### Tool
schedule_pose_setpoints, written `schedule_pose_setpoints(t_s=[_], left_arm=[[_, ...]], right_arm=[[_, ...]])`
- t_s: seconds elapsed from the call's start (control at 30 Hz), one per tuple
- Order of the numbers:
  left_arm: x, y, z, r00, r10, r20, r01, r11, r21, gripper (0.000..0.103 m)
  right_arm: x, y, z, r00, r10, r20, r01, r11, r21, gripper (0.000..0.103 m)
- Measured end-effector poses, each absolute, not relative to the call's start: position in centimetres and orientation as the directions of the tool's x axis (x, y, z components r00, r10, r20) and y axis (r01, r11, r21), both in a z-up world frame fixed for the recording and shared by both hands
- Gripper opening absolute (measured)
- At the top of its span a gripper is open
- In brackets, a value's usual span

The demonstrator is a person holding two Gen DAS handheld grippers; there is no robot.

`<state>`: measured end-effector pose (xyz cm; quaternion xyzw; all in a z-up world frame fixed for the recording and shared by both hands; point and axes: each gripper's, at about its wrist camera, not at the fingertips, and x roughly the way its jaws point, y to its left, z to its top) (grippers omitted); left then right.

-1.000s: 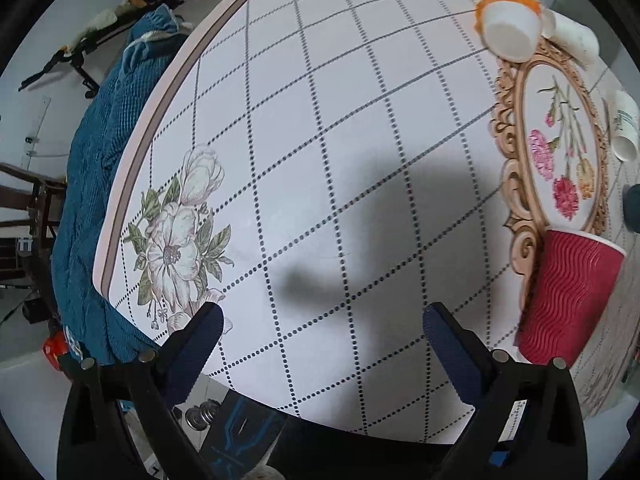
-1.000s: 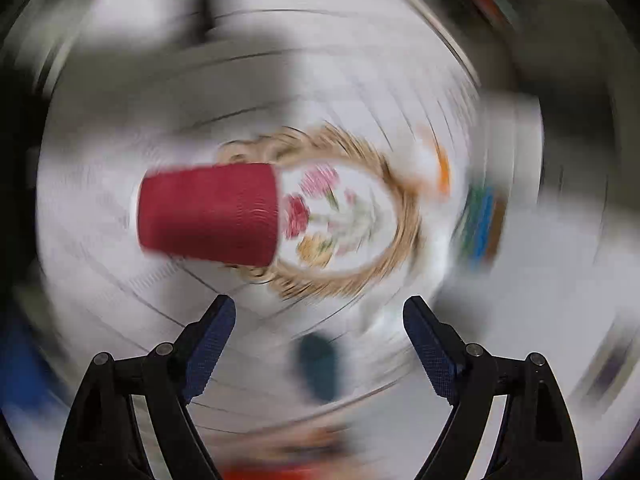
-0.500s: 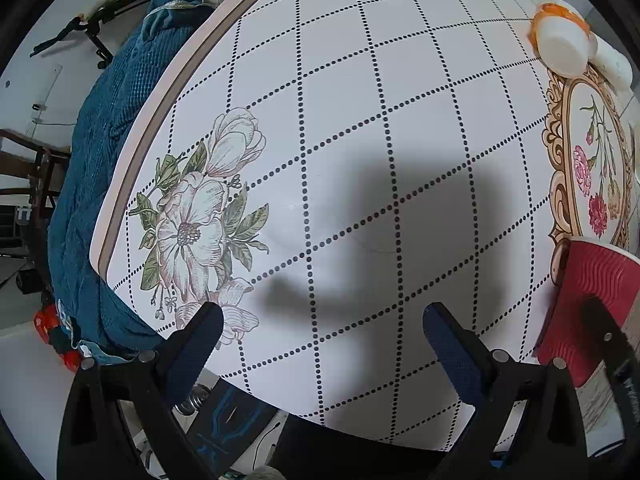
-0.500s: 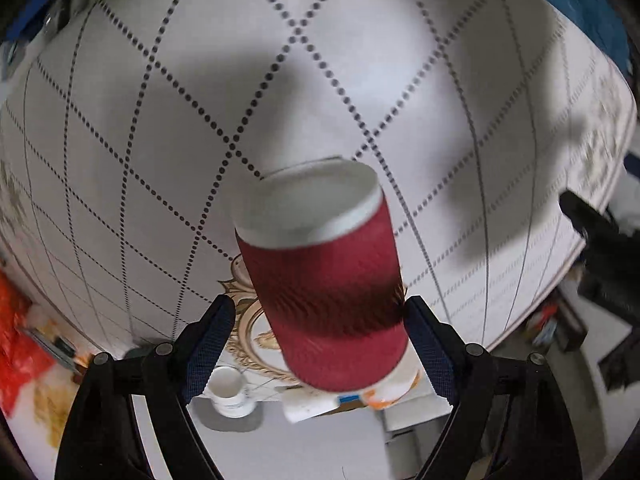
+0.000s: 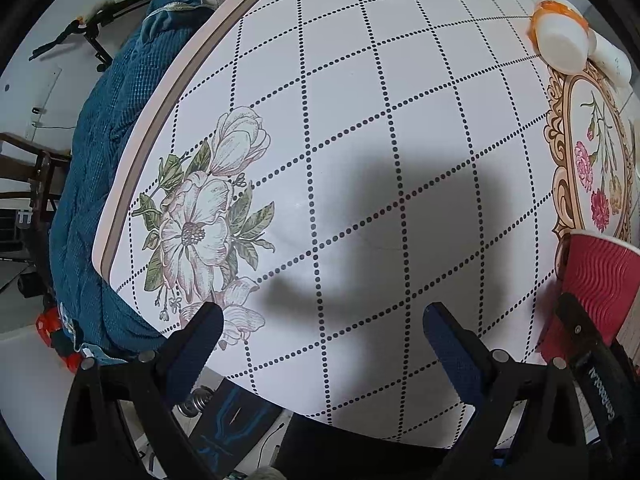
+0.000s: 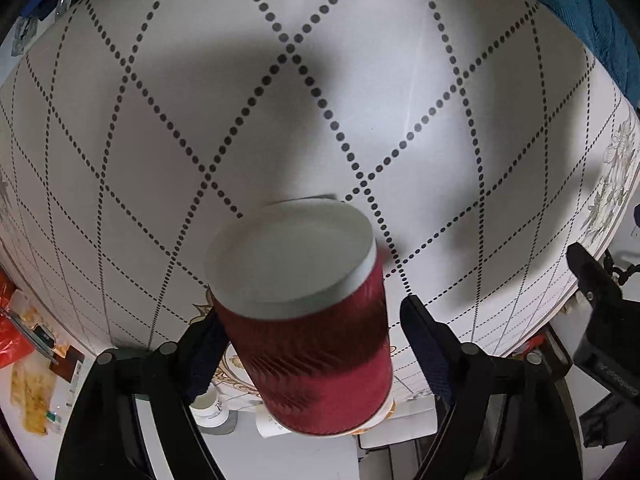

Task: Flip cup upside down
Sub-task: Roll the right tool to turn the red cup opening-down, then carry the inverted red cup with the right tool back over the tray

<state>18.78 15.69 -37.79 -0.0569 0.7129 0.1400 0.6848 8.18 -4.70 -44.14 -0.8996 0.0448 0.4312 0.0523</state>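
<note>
A red ribbed paper cup (image 6: 308, 344) stands between the fingers of my right gripper (image 6: 312, 348), its white bottom (image 6: 288, 256) facing the camera. The jaws are open around it; the left pad is at its wall and the right pad stands clear of it. In the left wrist view the same cup (image 5: 592, 284) stands on the table at the far right, wide rim toward the table's middle, with a right gripper finger (image 5: 580, 328) beside it. My left gripper (image 5: 324, 344) is open and empty above the table's near edge.
The white table (image 5: 380, 120) has a dotted diamond grid, a flower print and an ornate oval. An overturned white and orange bowl (image 5: 560, 42) and white cups lie at the far right. A teal cloth (image 5: 104, 168) hangs at the left edge.
The right wrist view swung from a blurred look at the cup on its side to a close view with the cup between the fingers. The left gripper drifted left, staying open.
</note>
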Motion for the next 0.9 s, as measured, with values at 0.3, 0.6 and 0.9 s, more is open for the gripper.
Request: schedule_pose_setpoints(t_s=[0.3, 0.6, 0.9], left_arm=[[18.7, 15.5, -37.7, -0.051, 0.11, -0.993, -0.269, 0.956, 0.12, 0.102], [18.5, 15.3, -37.4, -0.045, 0.113, -0.993, -0.269, 0.955, 0.121, 0.102], [18.5, 15.1, -37.3, -0.04, 0.107, -0.993, -0.258, 0.959, 0.114, 0.102]], right_arm=[[8.4, -4.2, -44.6, 0.633, -0.034, -0.774, -0.145, -0.987, -0.075, 0.077], [8.5, -2.5, -44.6, 0.613, -0.058, -0.788, -0.23, -0.967, -0.108, 0.077], [9.7, 0.0, -43.8, 0.579, -0.162, -0.799, -0.448, -0.882, -0.146, 0.076]])
